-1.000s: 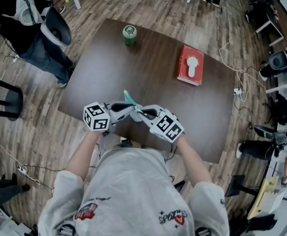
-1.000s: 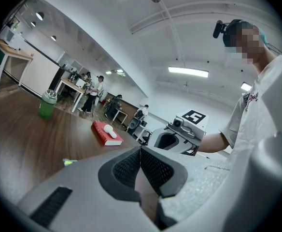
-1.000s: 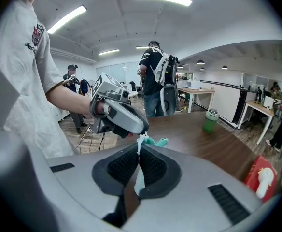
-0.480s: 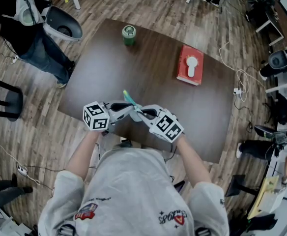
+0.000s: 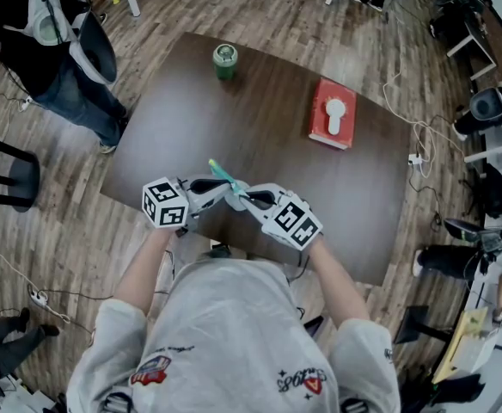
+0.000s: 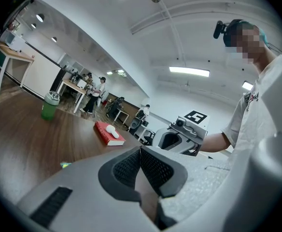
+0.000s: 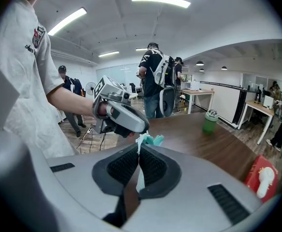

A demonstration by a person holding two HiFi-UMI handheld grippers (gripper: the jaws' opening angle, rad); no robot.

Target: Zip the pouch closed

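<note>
Pouch [image 7: 153,140] in right hand-held gripper [image 7: 139,153]

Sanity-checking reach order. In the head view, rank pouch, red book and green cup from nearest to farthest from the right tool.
1. pouch: clamped in the right tool, just ahead of its tips.
2. red book: ahead and to the right, on the table.
3. green cup: straight ahead, near the table's far corner, somewhat beyond the book.
</note>
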